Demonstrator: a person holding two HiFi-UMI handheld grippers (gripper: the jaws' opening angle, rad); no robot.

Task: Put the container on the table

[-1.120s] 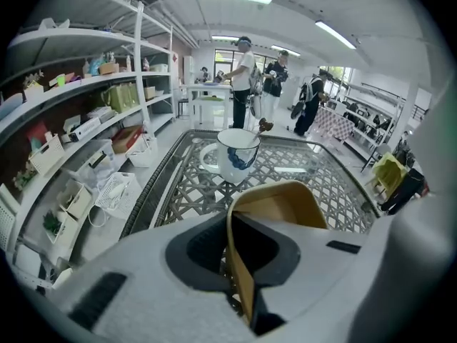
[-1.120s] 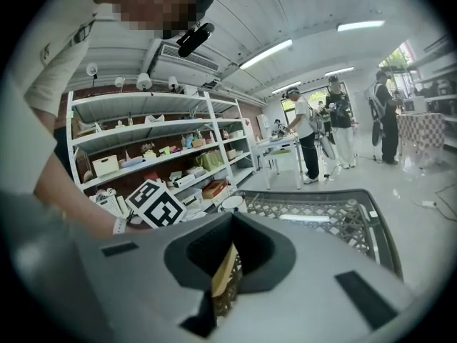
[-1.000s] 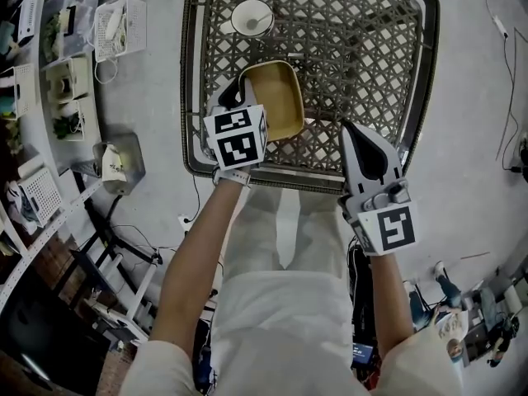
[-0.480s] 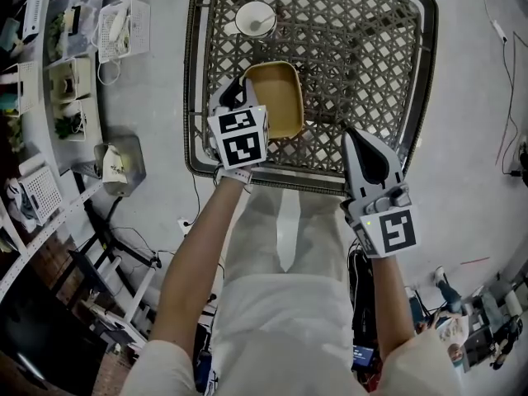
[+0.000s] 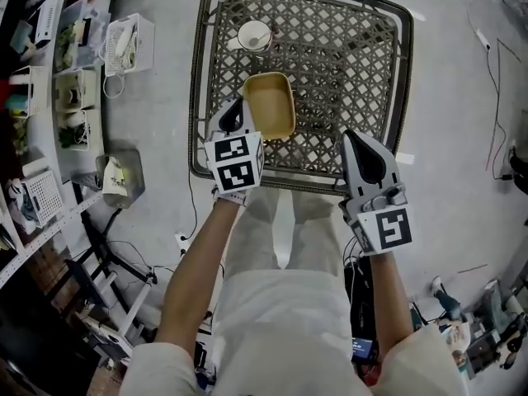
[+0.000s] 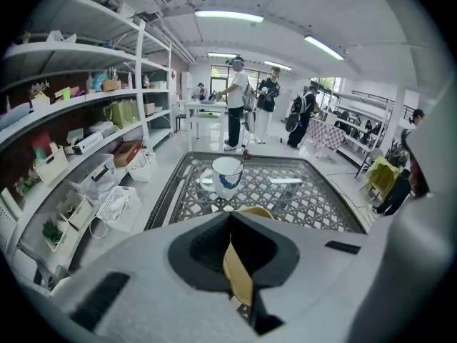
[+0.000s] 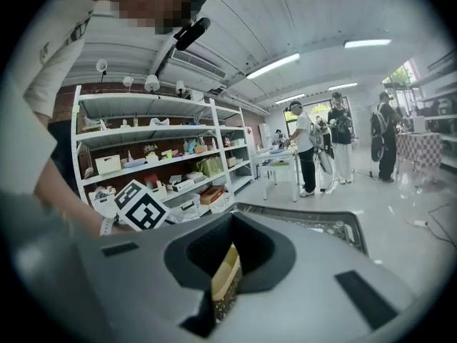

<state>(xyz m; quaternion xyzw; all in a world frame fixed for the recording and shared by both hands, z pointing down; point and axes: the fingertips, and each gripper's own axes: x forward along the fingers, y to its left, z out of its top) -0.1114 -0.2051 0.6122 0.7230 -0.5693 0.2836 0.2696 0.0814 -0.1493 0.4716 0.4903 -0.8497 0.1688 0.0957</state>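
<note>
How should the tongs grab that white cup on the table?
Probably by its rim, coming from above: the cup stands upright and open, so one tong can slip inside, away from the spoon, and one stays outside.

White shirt (image 5: pixel 285 320), pale trousers (image 5: pixel 256 229); grey left gripper (image 5: pixel 242 110), right gripper (image 5: pixel 351 135), marker cubes (image 5: pixel 237 162)

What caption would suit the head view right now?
Left gripper grips the tan container by its rim over the lattice table, white cup beyond.

Matt container (image 5: pixel 269 106), perhaps plastic, metal table (image 5: pixel 346 56)
</note>
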